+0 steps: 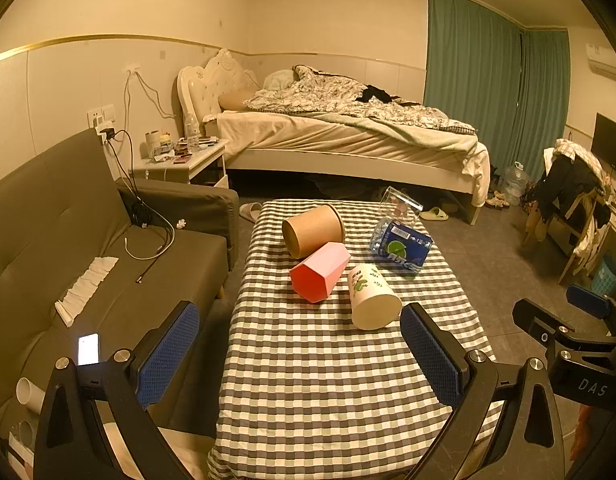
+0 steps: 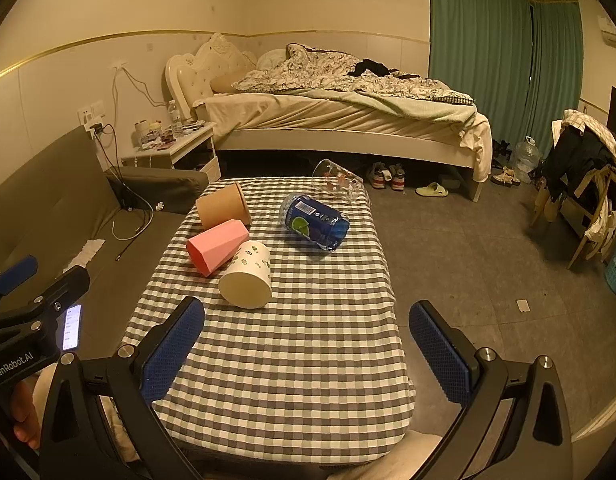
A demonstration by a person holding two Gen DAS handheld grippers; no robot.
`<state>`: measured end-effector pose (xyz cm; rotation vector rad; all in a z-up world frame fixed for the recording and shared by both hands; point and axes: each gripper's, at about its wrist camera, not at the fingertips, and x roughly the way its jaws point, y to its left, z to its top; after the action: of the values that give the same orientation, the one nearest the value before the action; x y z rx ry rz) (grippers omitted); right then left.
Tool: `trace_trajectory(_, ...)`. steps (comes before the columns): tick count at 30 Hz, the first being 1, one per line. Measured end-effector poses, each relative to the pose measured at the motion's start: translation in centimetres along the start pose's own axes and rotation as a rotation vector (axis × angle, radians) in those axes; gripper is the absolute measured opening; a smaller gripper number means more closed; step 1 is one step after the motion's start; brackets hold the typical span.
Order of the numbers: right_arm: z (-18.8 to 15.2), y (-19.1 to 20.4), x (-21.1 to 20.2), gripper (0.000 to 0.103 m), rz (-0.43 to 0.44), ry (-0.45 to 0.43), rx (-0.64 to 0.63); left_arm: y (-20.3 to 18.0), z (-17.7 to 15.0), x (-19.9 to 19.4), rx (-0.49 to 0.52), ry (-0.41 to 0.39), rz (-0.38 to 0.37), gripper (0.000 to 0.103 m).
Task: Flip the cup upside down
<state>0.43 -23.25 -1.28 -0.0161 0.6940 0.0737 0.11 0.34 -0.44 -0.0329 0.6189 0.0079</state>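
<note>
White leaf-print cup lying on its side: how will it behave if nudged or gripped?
The white cup lies on its side on the checked tablecloth, so a nudge probably rolls it, curving since it tapers. It looks thin-walled and light; a hard squeeze near the open rim may deform it.

The left gripper (image 1: 300,360) is held level, with its two blue-padded fingers (image 1: 168,354) spread wide apart and nothing between them. The right gripper (image 2: 306,354) has the same pose: its blue pads (image 2: 439,350) stand far from each other and hold nothing. Both point forward and a little downward. In the left wrist view, the right gripper's body (image 1: 571,344) shows at the right edge; in the right wrist view, the left gripper's body (image 2: 32,320) shows at the left edge, with the person's hand (image 2: 24,416) below it.
</note>
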Motion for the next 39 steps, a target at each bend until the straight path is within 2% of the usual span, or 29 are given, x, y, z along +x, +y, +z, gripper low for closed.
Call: trace_trajectory(39, -0.41, 0.42, 0.27, 0.103, 0.004, 0.000, 0.001, -0.31, -0.15, -0.10, 0.000, -0.001, -0.002, 0.103)
